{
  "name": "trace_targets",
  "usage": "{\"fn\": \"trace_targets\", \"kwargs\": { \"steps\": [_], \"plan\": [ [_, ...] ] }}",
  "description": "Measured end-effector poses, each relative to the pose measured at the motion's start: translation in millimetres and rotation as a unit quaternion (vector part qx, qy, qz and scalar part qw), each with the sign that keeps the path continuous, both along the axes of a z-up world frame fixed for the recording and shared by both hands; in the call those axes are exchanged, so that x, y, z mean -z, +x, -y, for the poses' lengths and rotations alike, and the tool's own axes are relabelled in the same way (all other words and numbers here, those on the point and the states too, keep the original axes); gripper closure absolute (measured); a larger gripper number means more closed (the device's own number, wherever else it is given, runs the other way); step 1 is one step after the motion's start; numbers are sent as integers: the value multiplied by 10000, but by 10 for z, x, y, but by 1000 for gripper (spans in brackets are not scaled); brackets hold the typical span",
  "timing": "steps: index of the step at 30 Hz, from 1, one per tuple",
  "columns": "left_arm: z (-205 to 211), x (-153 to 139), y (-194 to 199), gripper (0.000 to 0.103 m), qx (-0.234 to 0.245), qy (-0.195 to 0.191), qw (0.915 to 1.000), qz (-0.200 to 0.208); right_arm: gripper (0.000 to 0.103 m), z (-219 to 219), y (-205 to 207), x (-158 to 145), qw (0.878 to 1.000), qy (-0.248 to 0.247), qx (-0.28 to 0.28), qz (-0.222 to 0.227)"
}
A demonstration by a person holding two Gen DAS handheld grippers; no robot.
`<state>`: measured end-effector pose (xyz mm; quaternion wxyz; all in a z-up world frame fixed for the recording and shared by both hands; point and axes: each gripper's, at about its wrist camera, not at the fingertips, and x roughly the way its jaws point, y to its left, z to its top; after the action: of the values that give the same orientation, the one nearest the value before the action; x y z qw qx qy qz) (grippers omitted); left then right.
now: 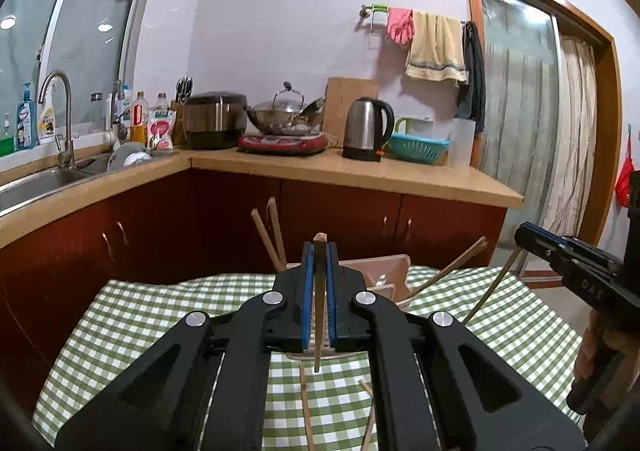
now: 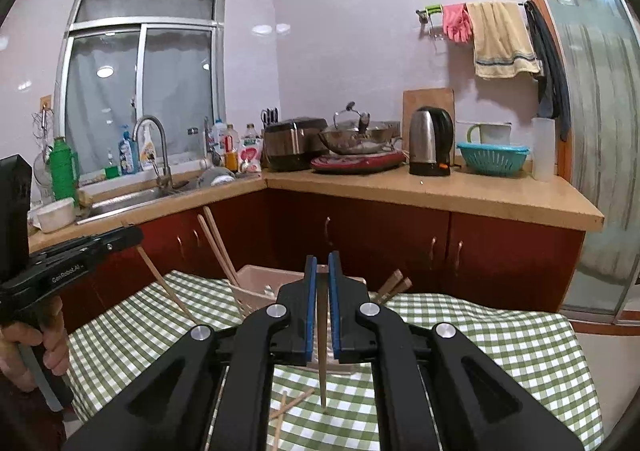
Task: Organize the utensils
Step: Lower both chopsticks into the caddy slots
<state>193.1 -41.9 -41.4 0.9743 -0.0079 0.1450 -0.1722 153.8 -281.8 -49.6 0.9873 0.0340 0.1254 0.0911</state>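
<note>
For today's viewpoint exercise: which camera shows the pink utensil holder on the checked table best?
The right wrist view: the utensil holder shows its rim and a wall with chopsticks leaning in it, left of the right tongs. In the left wrist view the left tongs hide most of the holder.

We see a table under a green-and-white checked cloth [image 1: 132, 315]. On the cloth, toward its far edge, stands a pinkish holder [image 2: 256, 283], with chopsticks [image 2: 218, 247] leaning out of it at the left and more [image 2: 394, 283] at the right. Loose chopsticks [image 1: 306, 407] lie flat on the cloth at the near side, partly hidden. Beyond the table runs a wooden counter [image 1: 400, 175] on red cabinets, carrying a kettle [image 1: 366, 129], a teal basket [image 1: 418, 147], a wok on a red cooker [image 1: 284, 143] and a rice cooker [image 1: 214, 119].
</note>
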Motion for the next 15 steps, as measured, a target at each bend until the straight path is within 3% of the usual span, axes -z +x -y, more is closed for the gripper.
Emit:
{"fn": "trace_targets", "kwargs": {
  "steps": [15],
  "plan": [
    [68,-681,-7,97,8,-156,9956,921,96,-24,46,-625,9959,42,-118,896]
  ]
}}
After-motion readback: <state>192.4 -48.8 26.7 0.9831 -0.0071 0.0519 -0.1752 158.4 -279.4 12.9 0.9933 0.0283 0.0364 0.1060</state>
